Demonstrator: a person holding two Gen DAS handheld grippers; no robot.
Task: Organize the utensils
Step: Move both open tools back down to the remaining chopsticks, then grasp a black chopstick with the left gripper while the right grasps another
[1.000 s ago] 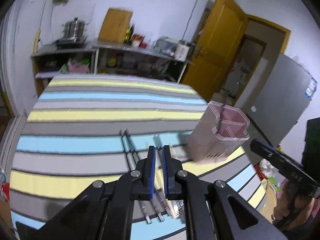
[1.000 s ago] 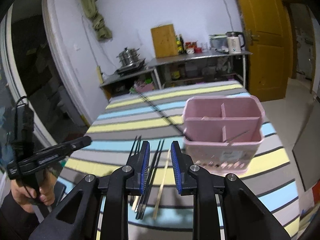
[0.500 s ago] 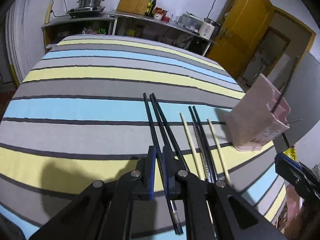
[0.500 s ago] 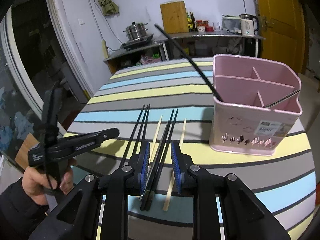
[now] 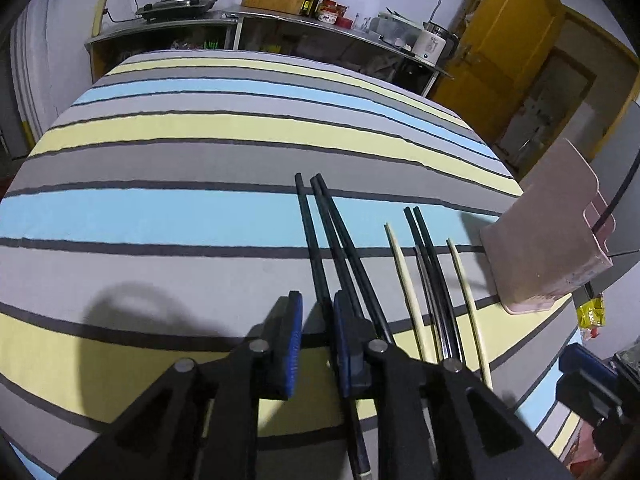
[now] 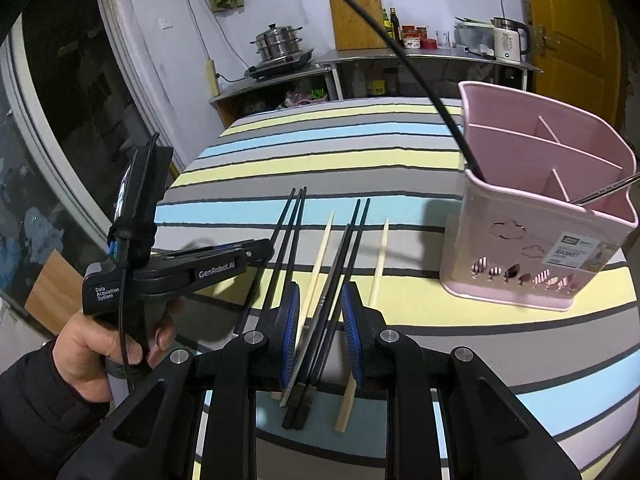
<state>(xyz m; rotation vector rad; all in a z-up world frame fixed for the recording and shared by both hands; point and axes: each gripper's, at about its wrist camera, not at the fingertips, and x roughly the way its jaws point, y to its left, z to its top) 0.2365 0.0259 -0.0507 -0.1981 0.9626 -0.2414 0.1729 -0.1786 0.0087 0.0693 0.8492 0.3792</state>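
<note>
Seven chopsticks point(image 6: 348, 248) on cloth, one in basket point(image 6: 532, 248); both claws open.

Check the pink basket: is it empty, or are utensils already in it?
Not empty. The pink basket stands upright on the striped cloth with one black chopstick leaning out of its front compartment and a metal utensil poking from another.

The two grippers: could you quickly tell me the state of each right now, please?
Left gripper: jaws opening, astride a black chopstick, not gripping it.
Right gripper: open, astride the black chopstick pair, nothing held.
</note>
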